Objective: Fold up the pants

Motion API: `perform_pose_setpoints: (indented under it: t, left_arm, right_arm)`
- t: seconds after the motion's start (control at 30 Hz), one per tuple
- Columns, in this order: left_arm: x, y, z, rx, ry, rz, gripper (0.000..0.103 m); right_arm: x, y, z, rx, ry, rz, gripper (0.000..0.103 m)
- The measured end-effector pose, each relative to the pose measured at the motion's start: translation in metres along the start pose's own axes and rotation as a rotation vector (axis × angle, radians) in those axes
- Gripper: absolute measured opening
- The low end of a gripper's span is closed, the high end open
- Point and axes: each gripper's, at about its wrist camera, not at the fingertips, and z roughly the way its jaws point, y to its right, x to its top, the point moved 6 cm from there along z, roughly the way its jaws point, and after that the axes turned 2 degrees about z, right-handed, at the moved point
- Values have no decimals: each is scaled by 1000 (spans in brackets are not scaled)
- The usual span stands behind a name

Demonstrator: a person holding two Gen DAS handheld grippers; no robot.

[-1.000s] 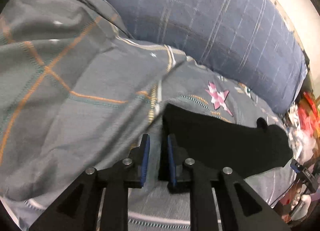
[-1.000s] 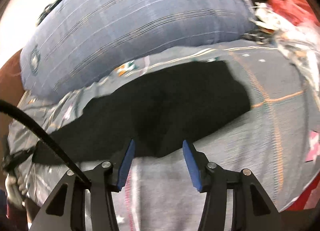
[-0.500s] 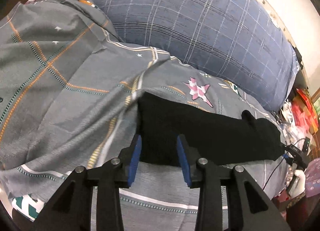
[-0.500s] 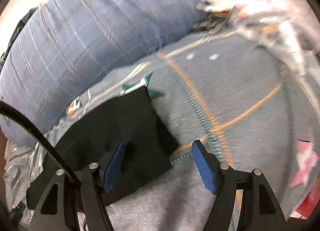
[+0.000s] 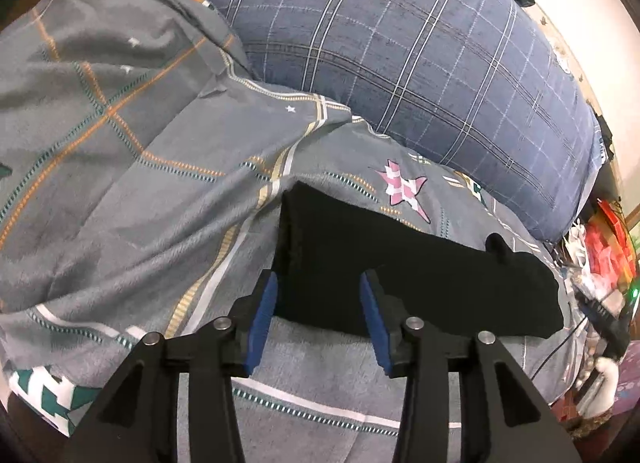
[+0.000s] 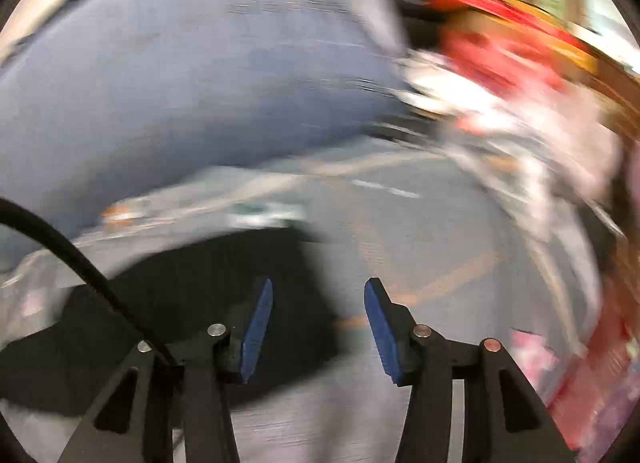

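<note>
Two grippers, both with jaws spread wide and nothing between the blue pads.

Item 1 — left gripper [image 5: 316, 317]: poised just above the near left end of the pants, fingers straddling the near edge; whether the pads touch the cloth cannot be told. Released, holding nothing.

Item 2 — right gripper [image 6: 318, 325]: view heavily blurred. Jaws apart, empty; the left finger overlaps the dark cloth in the picture, the right finger stands over bare bedding. Contact cannot be told.

Item 3 — pants [image 5: 400, 275]: black, lying on the grey patterned bedspread [image 5: 132, 199] as a long, narrow, compact band with a squared left end and a small nub sticking up toward the right end. In the right wrist view the same dark shape [image 6: 168, 303] sits low and left.

Progress, as a judgement: the legs appear laid one on the other lengthwise, so that stage looks done — what seems left is folding the long band across its length into a shorter packet, then tidying the nub.

Item 4 — blue checked pillow [image 5: 420, 63]: beyond the pants, along the far side of the bed.

Item 5 — red and white clutter [image 5: 604, 239]: farthest right, off the bed edge, contents unclear.
</note>
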Motion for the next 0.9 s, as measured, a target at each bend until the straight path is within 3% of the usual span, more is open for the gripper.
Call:
perform_pose_setpoints:
  t: [0.1,0.23,0.37,0.47,0.53,0.6,0.7,0.9]
  left_arm:
    - [-6,1,1,-23,-7,-8,42]
    - [-10,4,-6,-41,4,16,42]
    - [-10,-2,-16,-61,27,22,43]
    - [-12,-11,-21,-68,45,34,43]
    - [-13,-16,-23,-73,54,36,43]
    - [-14,-23,-24,-83,59,28,43]
    - [-13,-33,-21,-100,60,-3,43]
    - [-16,-46,-29,-98,75,-36,44]
  right_arm:
    - [-1,-88,4,255,-94,-115,53]
    - [-12,-193,22,350,-186,-299,53]
    - [-24,-260,59,268,-282,-453,53]
    - [-35,-269,94,73,-347,-587,51]
    - [-40,-262,98,5,-389,-613,11]
    - [-35,-257,96,1,-405,-593,6]
    - [-23,-262,94,-34,-374,-607,6]
    - [-9,-274,120,-46,-353,-513,6]
